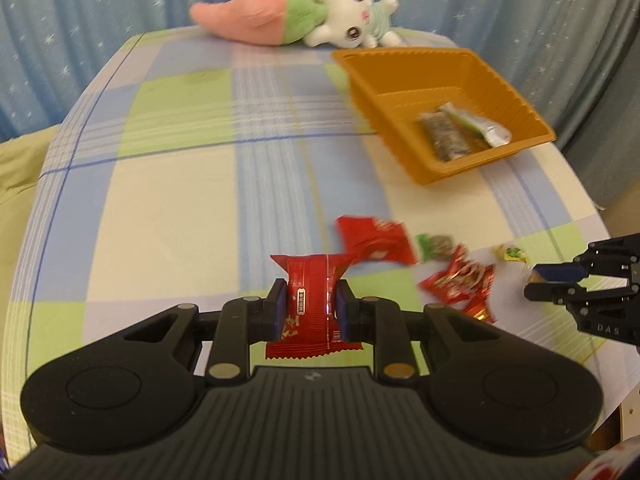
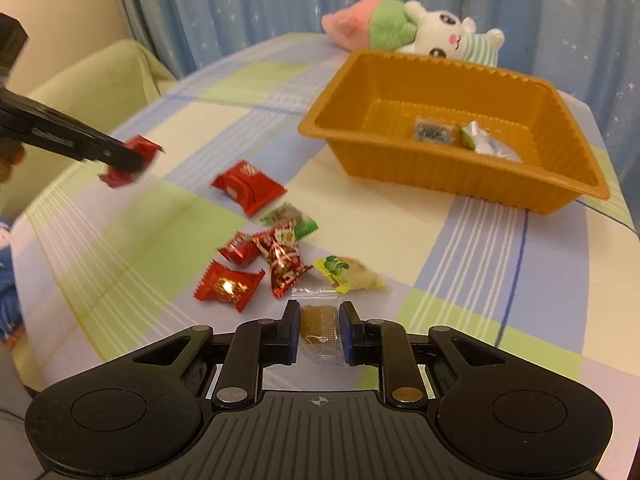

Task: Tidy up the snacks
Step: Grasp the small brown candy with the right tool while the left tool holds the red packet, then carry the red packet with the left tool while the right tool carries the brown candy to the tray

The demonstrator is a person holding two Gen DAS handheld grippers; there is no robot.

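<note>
My left gripper [image 1: 311,304] is shut on a red snack packet [image 1: 310,300] and holds it above the table; it also shows in the right wrist view [image 2: 128,156]. My right gripper [image 2: 320,332] is shut on a clear-wrapped brown candy [image 2: 320,328]; it appears at the right edge of the left wrist view [image 1: 538,280]. An orange tray [image 2: 452,172] holds two wrapped snacks [image 2: 460,136]. Several loose snacks lie on the cloth: a red packet [image 2: 248,186], a green one [image 2: 290,218], small red ones [image 2: 264,268], a yellow one [image 2: 348,278].
A checked tablecloth [image 1: 180,184] covers the table. A pink-and-green plush [image 1: 256,16] and a white bunny plush [image 1: 352,20] lie at the far edge before a blue curtain. A green-covered chair [image 2: 100,80] stands at the left.
</note>
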